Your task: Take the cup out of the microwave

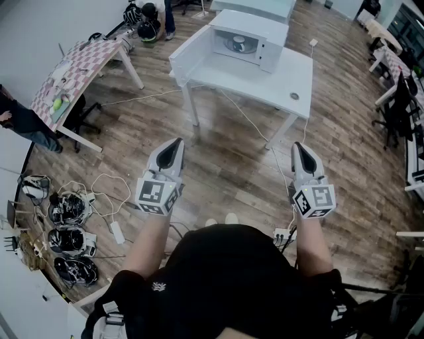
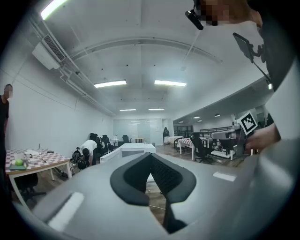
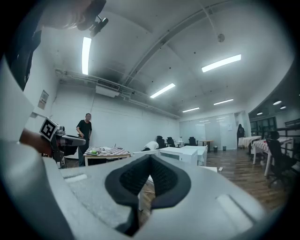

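Note:
The white microwave point(image 1: 248, 40) stands on a white table point(image 1: 291, 76) far ahead, its door point(image 1: 189, 53) swung open to the left. Inside it sits a pale cup point(image 1: 238, 45). My left gripper point(image 1: 173, 147) and right gripper point(image 1: 299, 149) are held level side by side over the wood floor, well short of the table. Both are shut with nothing between the pads. In the left gripper view the microwave point(image 2: 133, 151) shows small beyond the shut left gripper point(image 2: 151, 157). In the right gripper view the microwave point(image 3: 183, 153) lies past the shut right gripper point(image 3: 150, 158).
A checkered table point(image 1: 76, 73) stands at the left with a person point(image 1: 20, 122) beside it. Another person point(image 1: 156, 16) bends over gear at the back. Cables, a power strip point(image 1: 118, 232) and headsets point(image 1: 66, 225) lie on the floor at the left. Office chairs point(image 1: 397, 106) stand at the right.

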A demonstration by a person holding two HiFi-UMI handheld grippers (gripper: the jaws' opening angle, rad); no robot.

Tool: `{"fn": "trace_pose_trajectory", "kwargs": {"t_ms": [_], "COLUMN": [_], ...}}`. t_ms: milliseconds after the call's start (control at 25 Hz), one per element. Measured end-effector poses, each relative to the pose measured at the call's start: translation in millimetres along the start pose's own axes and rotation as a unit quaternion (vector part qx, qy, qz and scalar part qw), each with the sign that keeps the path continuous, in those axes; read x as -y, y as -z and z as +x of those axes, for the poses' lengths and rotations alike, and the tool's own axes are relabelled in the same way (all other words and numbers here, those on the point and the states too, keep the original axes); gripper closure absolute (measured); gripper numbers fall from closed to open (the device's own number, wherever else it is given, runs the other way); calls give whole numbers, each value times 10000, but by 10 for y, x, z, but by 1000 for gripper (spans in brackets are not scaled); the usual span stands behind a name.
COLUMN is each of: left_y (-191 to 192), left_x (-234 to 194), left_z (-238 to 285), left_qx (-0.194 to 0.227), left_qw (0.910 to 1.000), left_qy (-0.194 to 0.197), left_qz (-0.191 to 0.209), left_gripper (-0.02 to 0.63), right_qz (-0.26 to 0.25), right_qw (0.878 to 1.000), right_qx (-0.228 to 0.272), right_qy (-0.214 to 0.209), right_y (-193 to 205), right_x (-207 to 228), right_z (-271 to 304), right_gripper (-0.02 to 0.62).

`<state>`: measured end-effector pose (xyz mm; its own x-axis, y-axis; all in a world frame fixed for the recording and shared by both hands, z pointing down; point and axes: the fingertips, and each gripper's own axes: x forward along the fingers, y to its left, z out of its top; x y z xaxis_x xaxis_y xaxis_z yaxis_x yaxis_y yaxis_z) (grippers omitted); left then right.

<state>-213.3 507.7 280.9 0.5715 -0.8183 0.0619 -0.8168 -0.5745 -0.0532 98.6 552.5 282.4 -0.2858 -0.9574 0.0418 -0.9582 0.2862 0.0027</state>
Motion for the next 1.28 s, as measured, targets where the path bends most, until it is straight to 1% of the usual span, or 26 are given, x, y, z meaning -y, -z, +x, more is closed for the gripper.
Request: {"fn": "trace_pose_trajectory", "kwargs": {"t_ms": [320,440,560,640,680,760,880,960,1080,1280], "left_y": [-46,-33,-71,-126,-145,-138,-60,-23,-6,64], "left_x": [150,241,319,296,265,203,210,254,247,-6], "left_z": [305,421,548,591,601,629,703,789,969,1302], "left_qx": [37,26,2,38,65,72,-21,-56,-71,-46], "left_qw": [10000,10000,9994,9986,9984,9985,9990,9991,9988,9989], "left_qy": [63,65,79,28,-20,-118,-149,-72,84,172], "left_qz": [55,70,345,532,557,525,425,419,472,440], "left_gripper": [600,600,600,600,600,600,600,600,600,600], "right_qz": [60,134,395,444,428,452,688,818,873,836], "right_qw": [10000,9999,9991,9988,9987,9986,9972,9962,9957,9962], "right_qx": [-67,-55,48,132,152,144,40,-33,-85,-86], "right_qy": [38,-15,-125,-185,-210,-241,-281,-293,-306,-216], "right_y": [114,158,184,202,220,277,384,439,464,491], "right_x": [301,423,545,575,582,607,657,711,770,829], "right_z": [63,55,51,57,72,117,163,206,372,773], "right_gripper": [595,595,595,595,595,595,595,595,595,595]}}
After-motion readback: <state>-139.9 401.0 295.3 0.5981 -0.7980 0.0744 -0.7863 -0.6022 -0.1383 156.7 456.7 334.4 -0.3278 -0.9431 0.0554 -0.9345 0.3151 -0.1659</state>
